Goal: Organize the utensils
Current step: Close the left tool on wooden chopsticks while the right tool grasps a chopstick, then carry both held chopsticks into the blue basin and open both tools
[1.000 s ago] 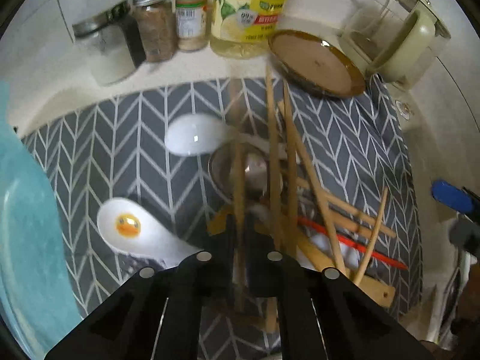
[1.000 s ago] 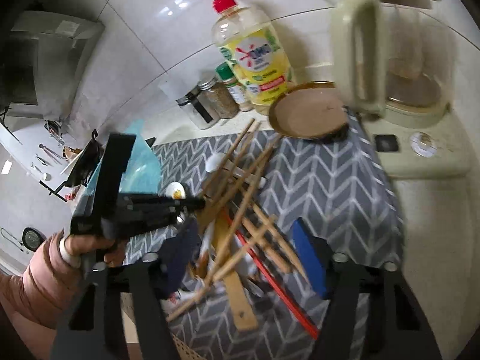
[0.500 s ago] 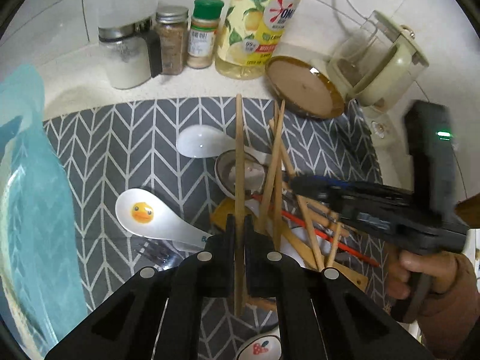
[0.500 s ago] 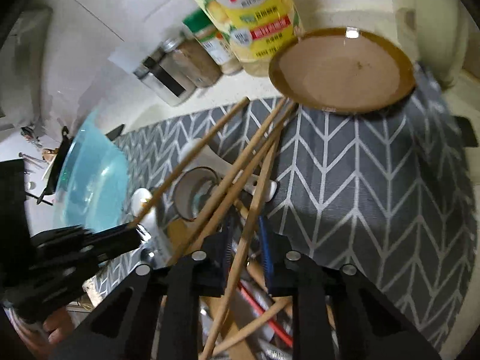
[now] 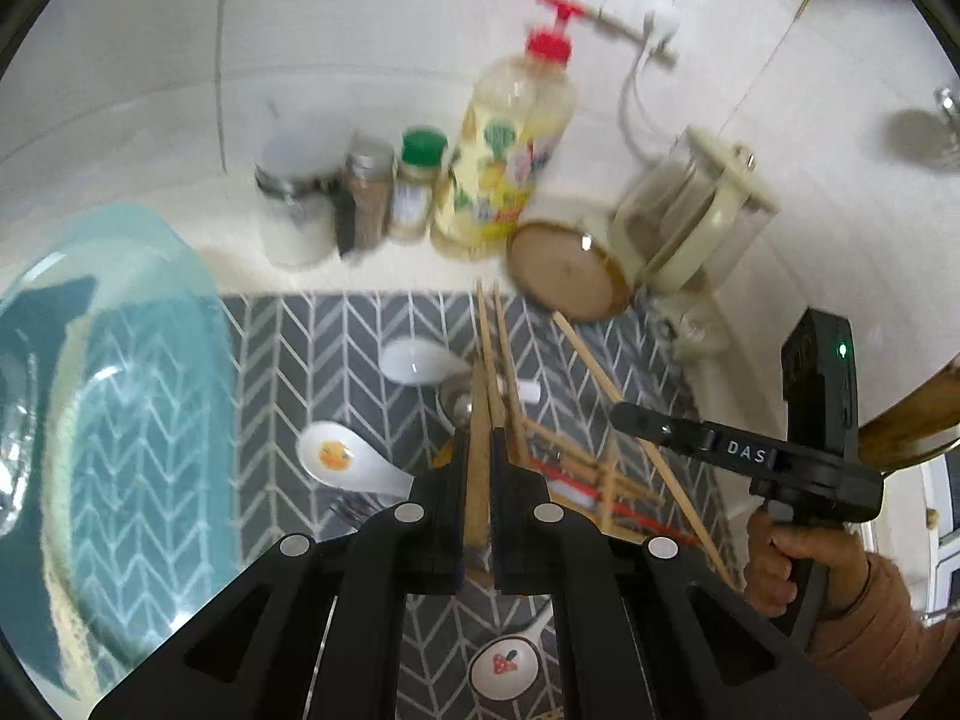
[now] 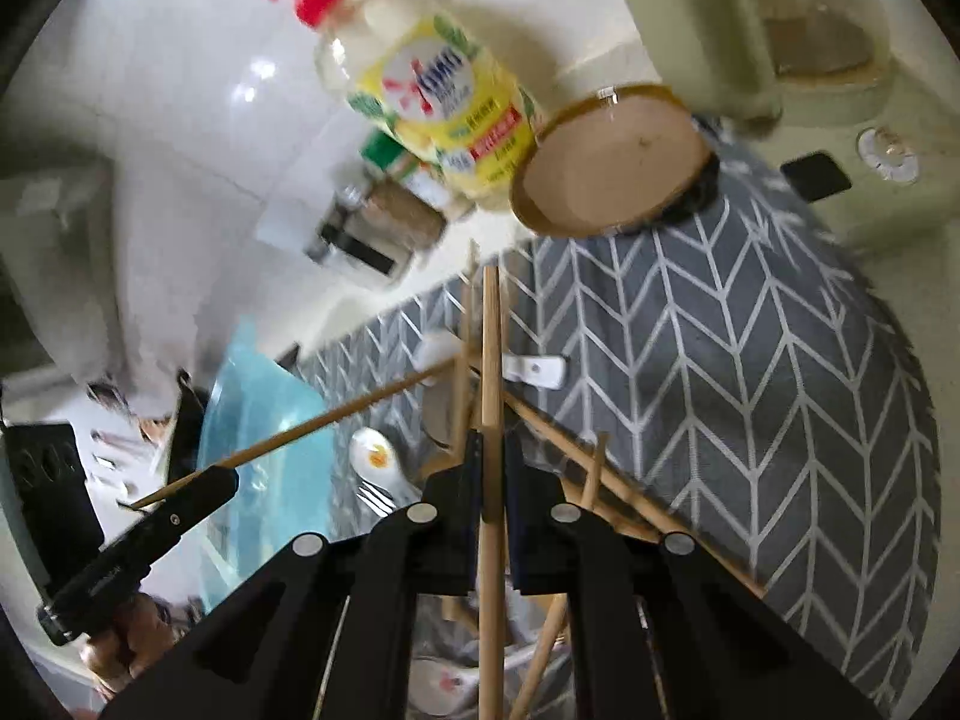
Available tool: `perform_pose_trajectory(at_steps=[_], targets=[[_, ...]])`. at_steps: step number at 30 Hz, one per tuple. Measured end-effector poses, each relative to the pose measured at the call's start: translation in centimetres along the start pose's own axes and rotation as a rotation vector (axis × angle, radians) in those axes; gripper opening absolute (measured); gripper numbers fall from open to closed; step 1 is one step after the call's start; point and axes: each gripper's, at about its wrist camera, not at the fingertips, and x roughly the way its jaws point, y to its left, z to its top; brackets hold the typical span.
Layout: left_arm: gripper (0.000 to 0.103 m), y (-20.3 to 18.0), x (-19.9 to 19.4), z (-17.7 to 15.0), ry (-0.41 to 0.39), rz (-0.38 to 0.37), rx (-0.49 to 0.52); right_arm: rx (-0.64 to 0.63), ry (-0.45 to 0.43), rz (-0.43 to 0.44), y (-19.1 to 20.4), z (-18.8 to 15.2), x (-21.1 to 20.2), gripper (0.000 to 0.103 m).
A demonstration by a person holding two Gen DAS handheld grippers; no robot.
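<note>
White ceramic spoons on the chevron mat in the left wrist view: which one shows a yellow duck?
The white ceramic spoon left of the left gripper; the plain spoon lies farther back, the red-motif spoon nearest the camera.

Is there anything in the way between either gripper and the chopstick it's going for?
Nothing visible. The left gripper is already clamped on one wooden chopstick, and the right gripper, whose jaws have just closed, pinches another chopstick. Both grips sit above the utensil pile.
</note>
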Motion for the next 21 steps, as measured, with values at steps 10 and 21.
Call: perform_pose_trajectory(at_steps=[10, 21], targets=[[0.006, 2.6, -4.6, 0.7, -0.093, 0.012, 0.028, -0.105, -0.103, 0.059, 6.9, 0.1, -1.9, 0.007], [0.005, 0.7, -3.1, 2.2, -0.119, -0.001, 0.066, -0.070, -0.140, 0.037, 4.8, -0.9, -4.9, 0.007]])
